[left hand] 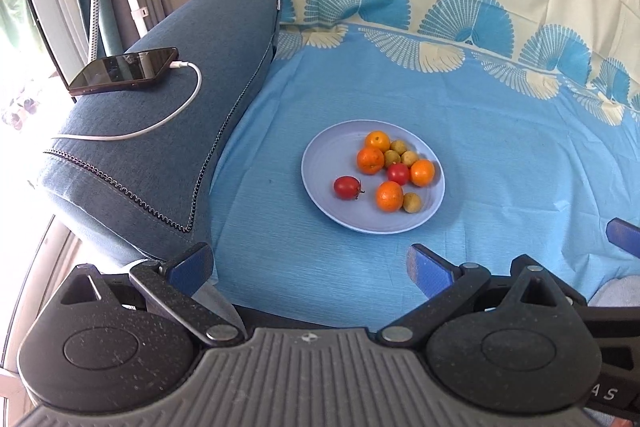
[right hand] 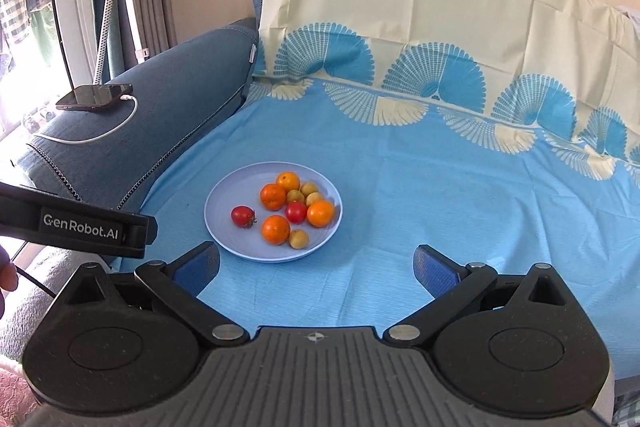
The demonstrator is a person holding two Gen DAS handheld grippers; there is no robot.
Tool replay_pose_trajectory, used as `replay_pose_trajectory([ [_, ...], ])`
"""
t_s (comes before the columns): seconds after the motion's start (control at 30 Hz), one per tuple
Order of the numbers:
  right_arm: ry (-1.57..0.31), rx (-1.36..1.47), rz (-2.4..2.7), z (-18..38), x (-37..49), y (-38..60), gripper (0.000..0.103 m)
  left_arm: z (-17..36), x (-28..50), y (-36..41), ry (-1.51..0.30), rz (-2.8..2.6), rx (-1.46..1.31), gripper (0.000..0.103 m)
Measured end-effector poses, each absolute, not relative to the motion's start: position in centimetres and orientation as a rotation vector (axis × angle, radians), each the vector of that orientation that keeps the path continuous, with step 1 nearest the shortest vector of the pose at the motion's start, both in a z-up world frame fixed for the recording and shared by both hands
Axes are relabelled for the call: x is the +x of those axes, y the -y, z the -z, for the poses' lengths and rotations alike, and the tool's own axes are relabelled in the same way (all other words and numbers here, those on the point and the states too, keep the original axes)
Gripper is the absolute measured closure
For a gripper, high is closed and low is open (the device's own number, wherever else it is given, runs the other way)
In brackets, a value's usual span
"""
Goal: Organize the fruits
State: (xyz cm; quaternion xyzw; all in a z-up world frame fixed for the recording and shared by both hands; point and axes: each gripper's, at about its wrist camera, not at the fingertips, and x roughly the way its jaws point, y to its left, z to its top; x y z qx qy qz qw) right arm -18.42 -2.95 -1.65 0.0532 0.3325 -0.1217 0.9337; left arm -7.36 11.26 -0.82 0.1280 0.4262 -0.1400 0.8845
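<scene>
Inventory, left to right, as seen from my two grippers.

1. Phone (left hand: 123, 70), dark screen up, lying on the blue sofa armrest (left hand: 160, 155) at far left. A white charging cable (left hand: 176, 111) is plugged into its right end and loops down across the armrest.

2. My left gripper (left hand: 312, 267): blue-padded fingers spread wide, nothing between them, held above the blue sheet (left hand: 500, 167) and short of the plate. In the right wrist view its black body shows at the left edge.

3. Plate (left hand: 320, 163), pale blue and round, resting flat on the sheet near the middle of the seat, well apart from both grippers.

4. Contents of the plate, left to right:
 - one red tomato (left hand: 347, 187) with stem, alone on the left part;
 - four oranges (left hand: 371, 160), grouped in the centre and right;
 - a second red tomato (left hand: 398, 173) among the oranges, touching its neighbours;
 - four small yellow-green fruits (left hand: 411, 202), three clustered at the back between the oranges, one at the front just beside the nearest orange.

5. My right gripper (right hand: 316, 269): fingers spread fully, empty, above the sheet just in front of the plate's near rim.

6. Backrest: the sheet's cream upper part with blue fan pattern (right hand: 432, 79) drapes over it.
</scene>
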Motion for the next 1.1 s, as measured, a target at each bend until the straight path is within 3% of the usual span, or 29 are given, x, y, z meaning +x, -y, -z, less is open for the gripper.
replay_pose_trajectory([
  [1.1, -0.707, 0.086, 0.251, 2.12, -17.64, 2.60, 0.001, 1.40, -6.74, -10.67, -0.905, 0.278, 0.296, 0.000],
])
